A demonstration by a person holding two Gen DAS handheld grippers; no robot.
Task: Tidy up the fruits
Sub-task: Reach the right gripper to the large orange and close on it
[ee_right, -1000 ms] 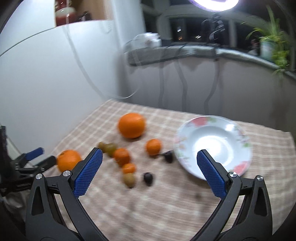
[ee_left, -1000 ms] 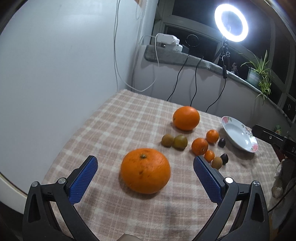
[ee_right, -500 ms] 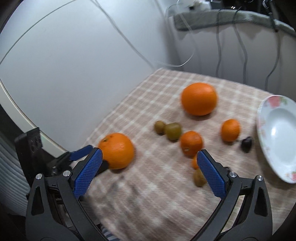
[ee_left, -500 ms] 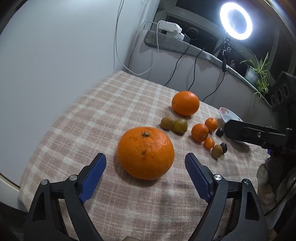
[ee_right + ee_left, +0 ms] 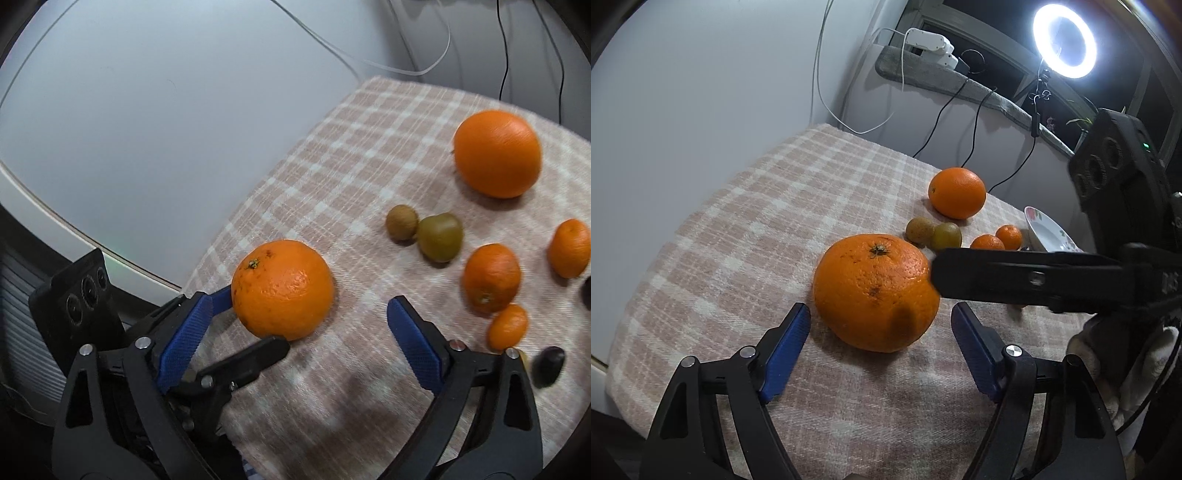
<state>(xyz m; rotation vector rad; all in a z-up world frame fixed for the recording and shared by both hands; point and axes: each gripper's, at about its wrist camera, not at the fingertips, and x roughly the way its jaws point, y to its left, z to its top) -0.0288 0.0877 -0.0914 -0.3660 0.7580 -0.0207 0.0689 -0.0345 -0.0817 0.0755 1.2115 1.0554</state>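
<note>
We see a table draped in a pink-and-cream plaid cloth [image 5: 746, 221], pushed into the corner of a room with plain pale walls [image 5: 701, 92] filling the upper left of both views. At upper right of the left wrist view, a ring light [image 5: 1064, 41] glares above a grey ledge [image 5: 942, 79] that carries a white power strip [image 5: 929, 41], with black and white cables hanging down behind the table. A large orange [image 5: 875, 293] sits near the cloth's front edge at center frame, its stem end up; our left gripper [image 5: 881, 345] stands spread wide around it, blue pads on either side and apart from the peel. Our right gripper [image 5: 297, 339] is likewise spread, reaching in from the right of the left wrist view, one black finger [image 5: 1015, 275] crossing just beside the fruit; whether it touches we cannot tell. Farther back lie a second large orange [image 5: 957, 192], two brownish-green kiwis [image 5: 424, 232] touching each other, several small tangerines [image 5: 491, 277] and dark small fruits [image 5: 548, 365]. A flowered white plate [image 5: 1047, 230] rests at right, partly hidden by the right gripper.
</note>
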